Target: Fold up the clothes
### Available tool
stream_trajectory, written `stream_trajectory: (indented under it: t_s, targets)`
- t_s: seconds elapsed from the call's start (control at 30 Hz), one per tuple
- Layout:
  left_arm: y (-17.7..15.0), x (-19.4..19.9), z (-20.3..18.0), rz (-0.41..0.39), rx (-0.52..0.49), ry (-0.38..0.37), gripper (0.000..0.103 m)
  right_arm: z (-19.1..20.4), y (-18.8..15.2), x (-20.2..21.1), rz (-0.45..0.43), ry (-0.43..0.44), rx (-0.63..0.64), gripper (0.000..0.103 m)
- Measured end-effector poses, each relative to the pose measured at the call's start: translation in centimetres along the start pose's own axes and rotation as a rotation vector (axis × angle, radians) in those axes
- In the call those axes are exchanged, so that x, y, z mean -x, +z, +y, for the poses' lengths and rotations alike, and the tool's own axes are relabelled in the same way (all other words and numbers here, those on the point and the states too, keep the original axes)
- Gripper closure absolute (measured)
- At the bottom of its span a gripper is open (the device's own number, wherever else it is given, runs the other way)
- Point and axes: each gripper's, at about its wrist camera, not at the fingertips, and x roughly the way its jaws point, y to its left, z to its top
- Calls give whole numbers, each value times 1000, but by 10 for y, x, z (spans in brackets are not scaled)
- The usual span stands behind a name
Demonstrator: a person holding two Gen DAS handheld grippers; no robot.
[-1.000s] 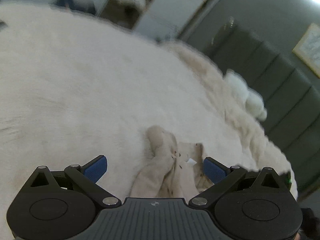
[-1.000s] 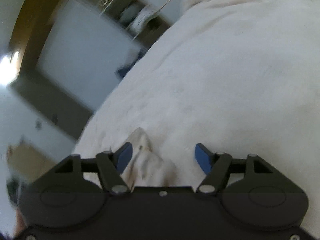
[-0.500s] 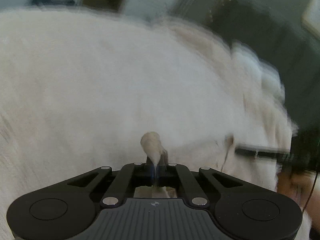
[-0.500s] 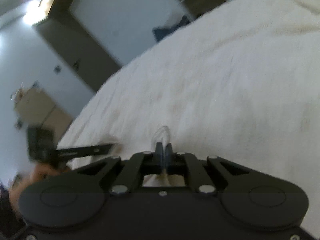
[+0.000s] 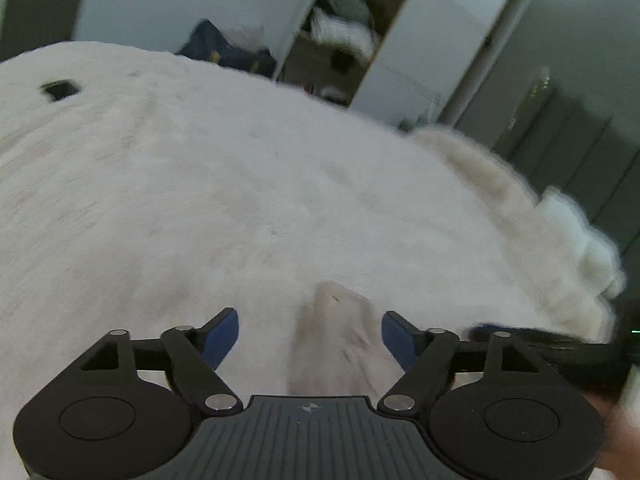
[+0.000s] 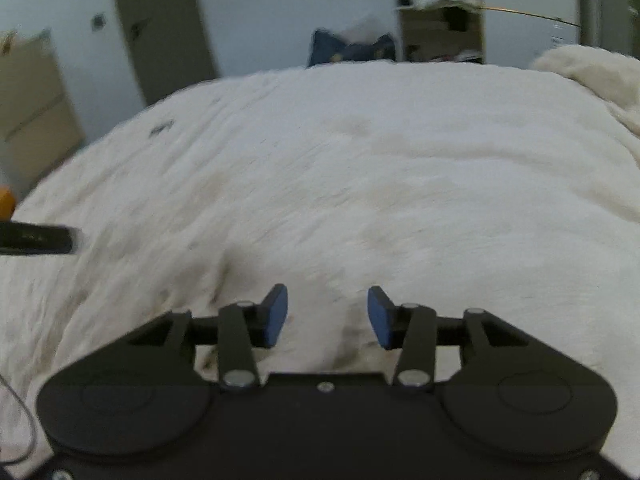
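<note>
- The left gripper (image 5: pixel 310 336) is hovering low over the white fleece blanket (image 5: pixel 240 200), its blue pads spread wide; a pale speckled garment (image 5: pixel 336 344) is lying between them, gripped by neither.
- The right gripper (image 6: pixel 328 316) is gaping too, with cream cloth beneath it, too blurred to tell garment from bedding.
- Whichever stage this is, each pinch is wanting one clean edge, clear of the fleece.
- The other tool (image 5: pixel 560 344) is working just beside, so level hands matter.
</note>
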Motion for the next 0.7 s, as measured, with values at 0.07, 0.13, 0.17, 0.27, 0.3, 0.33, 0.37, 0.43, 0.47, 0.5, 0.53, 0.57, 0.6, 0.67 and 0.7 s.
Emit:
stream_trajectory:
  t_s: [0.07, 0.13, 0.17, 0.27, 0.3, 0.33, 0.37, 0.43, 0.47, 0.5, 0.53, 0.57, 0.6, 0.67, 0.7]
  targets:
    - [-21, 51, 6, -29, -19, -60, 17, 17, 20, -29, 104, -36, -6, 66]
    - [-43, 92, 18, -82, -20, -59, 16, 29, 23, -46, 200, -85, -32, 86]
    - [-53, 107, 27, -111, -5, -41, 14, 35, 24, -53, 247, -111, -46, 103]
    - [-80, 137, 62, -143, 70, -30, 14, 45, 28, -63, 264, -212, -68, 102]
    - [-86, 142, 68, -156, 87, -24, 14, 47, 32, -65, 259, -230, -85, 103]
    - [-95, 149, 83, -179, 116, -19, 14, 48, 38, -66, 239, -242, -108, 103]
    - [-104, 156, 97, -197, 141, -13, 15, 49, 44, -67, 213, -251, -132, 103]
    - [-114, 164, 114, -184, 160, 13, 16, 51, 55, -68, 162, -271, -181, 103]
    - [-114, 165, 120, -172, 166, 26, 18, 51, 61, -68, 136, -280, -205, 103]
    - [-113, 167, 126, -164, 173, 37, 18, 52, 67, -69, 111, -290, -230, 103]
    - [-111, 173, 132, -178, 182, 34, 18, 53, 73, -70, 85, -299, -254, 103]
    - [-108, 180, 136, -190, 178, 22, 18, 56, 72, -78, 93, -308, -254, 103]
    - [-106, 186, 136, -188, 172, 20, 18, 56, 67, -82, 106, -313, -245, 102]
    - [-102, 189, 137, -169, 157, 29, 18, 63, 57, -94, 158, -329, -205, 96]
    - [-102, 189, 138, -148, 144, 31, 18, 66, 53, -89, 151, -334, -200, 96]
